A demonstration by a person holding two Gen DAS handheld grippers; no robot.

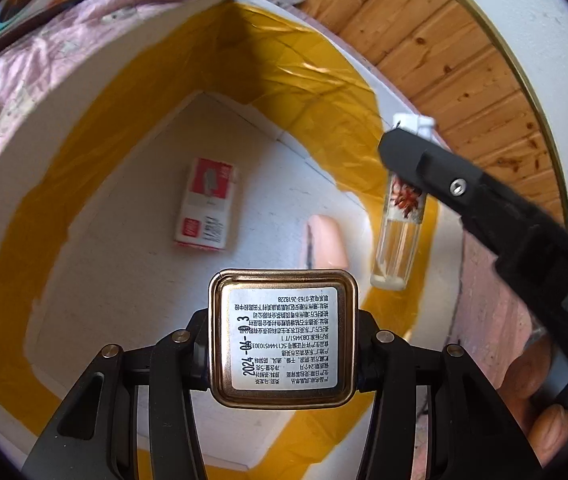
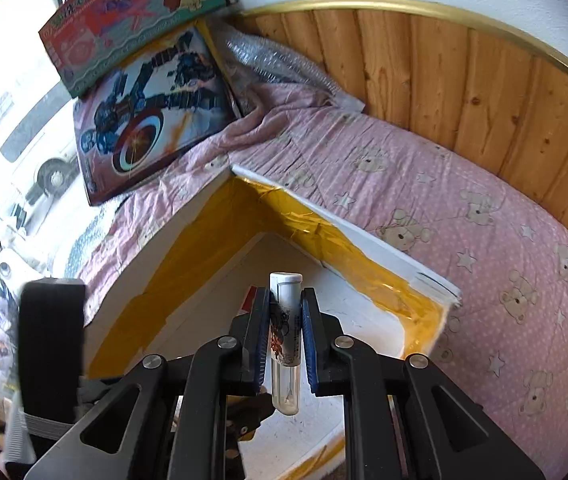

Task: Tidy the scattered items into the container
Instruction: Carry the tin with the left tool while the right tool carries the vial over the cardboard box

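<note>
Glass vial (image 2: 286, 344) pinched upright in the right gripper (image 2: 284, 340) could crack dropping into the white box (image 1: 96, 128) below; the left gripper (image 1: 282, 354) clamps a gold tin (image 1: 283, 338).

You see warm colours over white.
White box (image 1: 96, 216) banded yellow; gold-rimmed tin (image 1: 283, 340); pink bedsheet (image 2: 464, 240) printed with bears and stars.
</note>
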